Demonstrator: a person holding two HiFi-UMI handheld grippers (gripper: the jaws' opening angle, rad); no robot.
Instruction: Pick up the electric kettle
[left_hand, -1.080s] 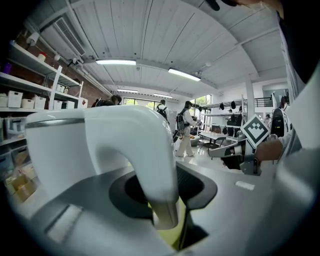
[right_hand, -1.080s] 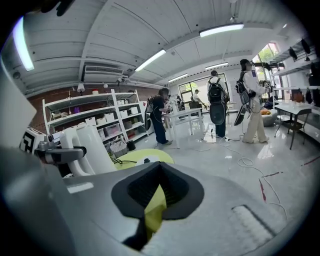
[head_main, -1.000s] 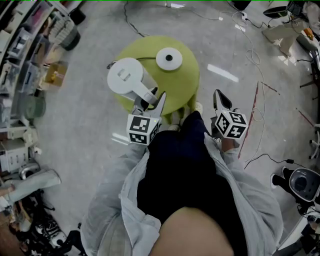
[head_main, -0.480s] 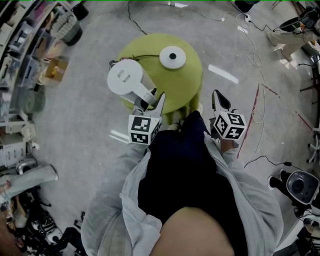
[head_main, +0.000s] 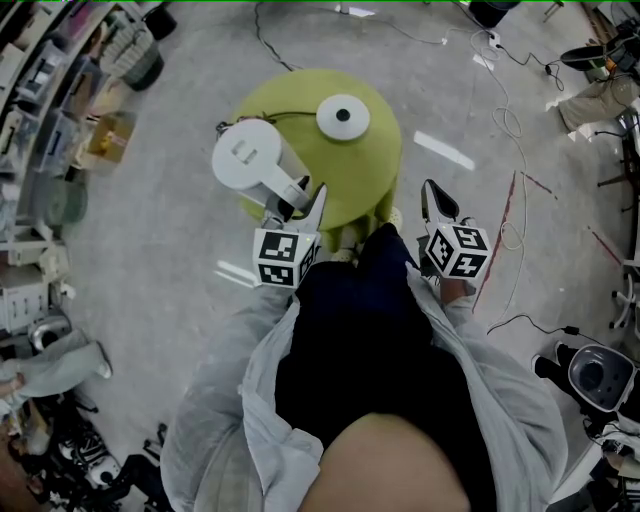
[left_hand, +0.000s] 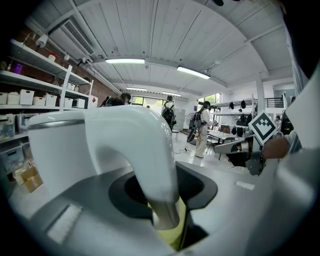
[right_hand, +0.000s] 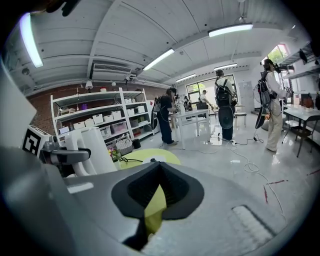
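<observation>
The electric kettle (head_main: 250, 158), white with a flat lid, was at the left edge of the round green table (head_main: 372, 170), and in the head view its body reached out past that edge over the grey floor (head_main: 170, 240). It was off its power base (head_main: 343, 116), a white disc with a dark centre that lay near the table's far edge, apart from the kettle. No view showed whether the kettle's underside touched the tabletop.

The left gripper (head_main: 298, 202) was clenched on the kettle's handle (left_hand: 146, 150). In the left gripper view the curved white handle ran down between the two dark pads, which pressed on it from both sides, and the kettle's body (left_hand: 60, 150) filled the left of that view. The left marker cube (head_main: 285, 258) sat just in front of the person's dark-clothed torso.

The right gripper (head_main: 437, 197) hung beside the table's near right edge, well apart from the kettle and over the floor. In the right gripper view its jaws met at the tips and held nothing, with only a sliver of the green tabletop (right_hand: 150, 156) showing through the slit. The same view showed the kettle (right_hand: 95, 147) at the left, with the left gripper (right_hand: 62, 155) on it.
</observation>
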